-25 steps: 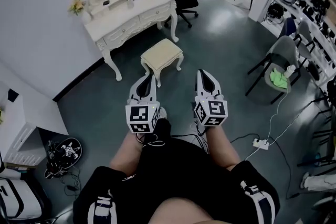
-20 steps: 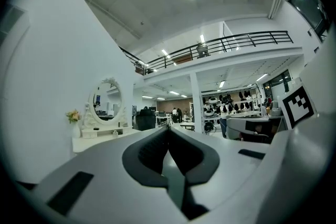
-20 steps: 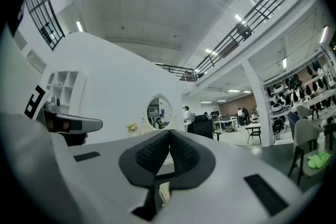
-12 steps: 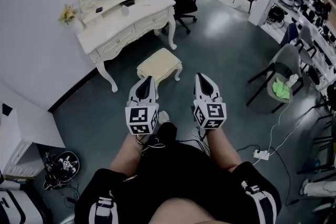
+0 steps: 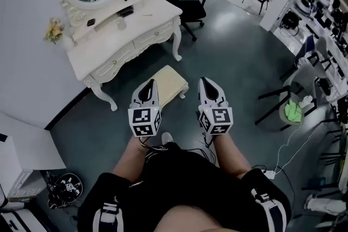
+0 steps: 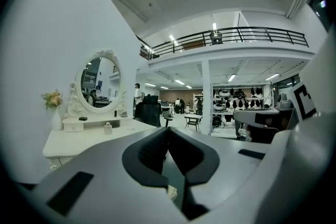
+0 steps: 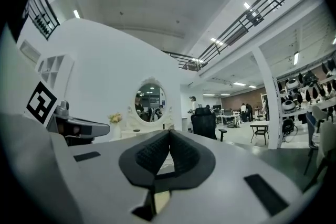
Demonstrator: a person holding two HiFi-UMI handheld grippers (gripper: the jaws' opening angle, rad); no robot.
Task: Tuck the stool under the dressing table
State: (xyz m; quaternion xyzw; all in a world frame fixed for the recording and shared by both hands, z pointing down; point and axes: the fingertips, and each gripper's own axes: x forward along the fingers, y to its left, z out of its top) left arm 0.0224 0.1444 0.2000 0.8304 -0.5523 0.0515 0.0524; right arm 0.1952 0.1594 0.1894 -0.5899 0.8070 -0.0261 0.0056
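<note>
The cream stool stands on the floor just in front of the white desk, not under it. The left gripper and right gripper hang near it, jaws closed together, holding nothing.

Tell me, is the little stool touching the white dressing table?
Apart. The head view shows dark floor between the stool and the dressing table, with the stool standing out in front of it.
</note>
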